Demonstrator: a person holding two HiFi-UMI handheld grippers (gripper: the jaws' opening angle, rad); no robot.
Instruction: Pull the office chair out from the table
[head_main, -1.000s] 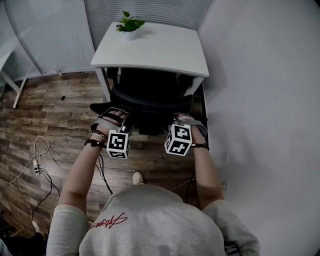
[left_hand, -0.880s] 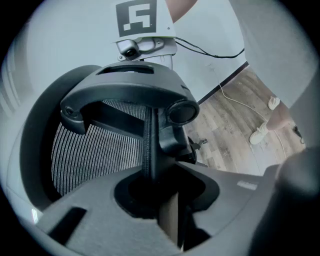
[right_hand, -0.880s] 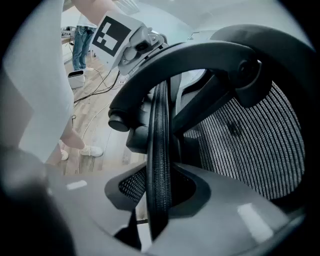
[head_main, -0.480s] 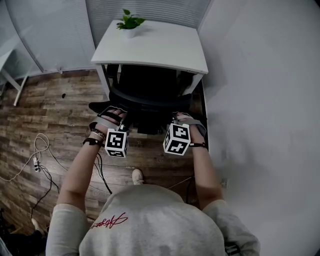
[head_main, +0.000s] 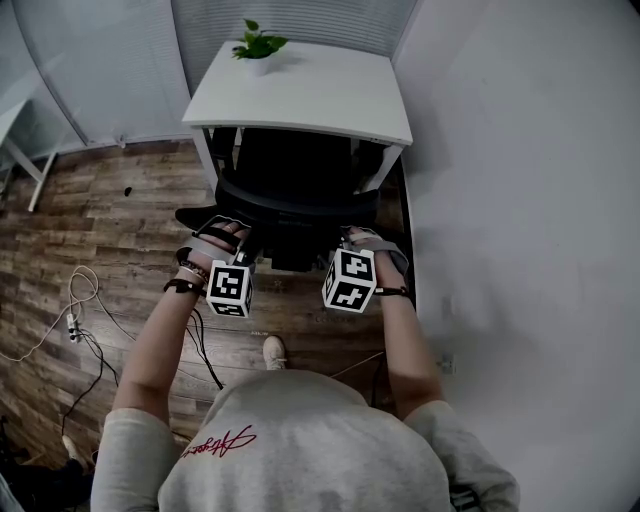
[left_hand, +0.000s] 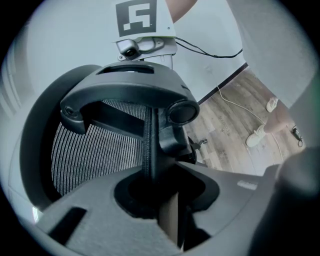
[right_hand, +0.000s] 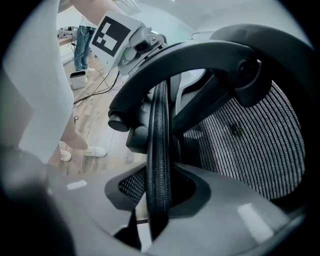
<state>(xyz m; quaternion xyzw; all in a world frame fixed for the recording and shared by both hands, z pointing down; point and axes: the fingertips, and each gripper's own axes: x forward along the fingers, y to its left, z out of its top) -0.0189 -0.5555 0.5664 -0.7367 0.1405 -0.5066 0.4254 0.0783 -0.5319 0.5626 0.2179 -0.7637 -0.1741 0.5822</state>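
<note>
Office chair (head_main: 295, 205): black, with a mesh back. It is partly tucked under the front edge of the white worktop (head_main: 300, 95), its back turned toward the person.

Backrest (left_hand: 85, 150): striped mesh in a dark curved frame, and its top rim runs across between the two hands.

Left hand-held gripper (head_main: 232, 245): clamped on the left part of the backrest rim. In the left gripper view the stitched edge stands upright between the jaws (left_hand: 160, 200), which press on it from both sides.

Right hand-held gripper (head_main: 355, 238): clamped on the right part of the same rim. In the right gripper view the ribbed edge sits between the closed jaws (right_hand: 160, 200).

Potted plant (head_main: 258, 48): small and green, in a white pot at the far edge of the worktop.

Floor (head_main: 100, 220): wood planks, with loose cables (head_main: 80, 310) lying at the left.

Wall (head_main: 520, 200): plain white, just beside the worktop and chair on the right.
</note>
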